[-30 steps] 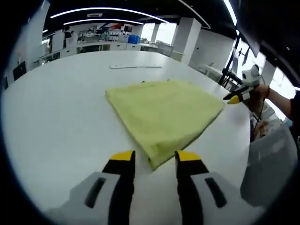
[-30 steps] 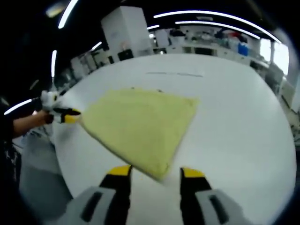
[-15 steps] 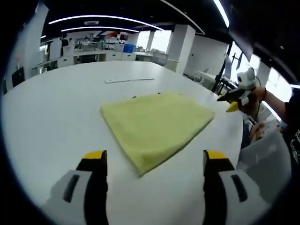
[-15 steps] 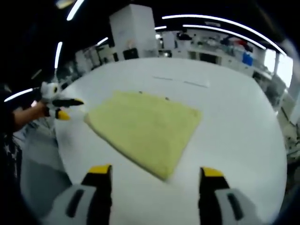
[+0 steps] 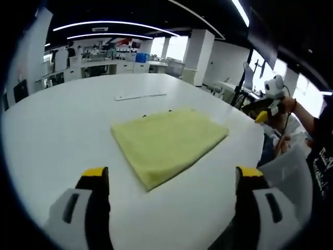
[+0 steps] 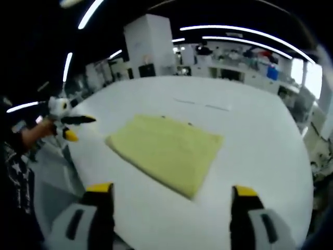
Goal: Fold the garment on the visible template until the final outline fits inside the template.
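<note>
A soft, pale yellow garment (image 5: 167,144) lies folded into a flat four-sided slab at mid-frame on the smooth white table (image 5: 57,130). The left gripper (image 5: 171,179) and right gripper (image 6: 173,195) now stand wide apart and empty, farther back from the cloth than before.

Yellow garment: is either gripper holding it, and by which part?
Neither. The folded yellow garment lies free on the white table; left gripper and right gripper are open.

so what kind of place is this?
Probably a lab or open-plan workshop: a big white table with a folded yellow cloth, equipment benches along the far wall, strip lights overhead.
</note>
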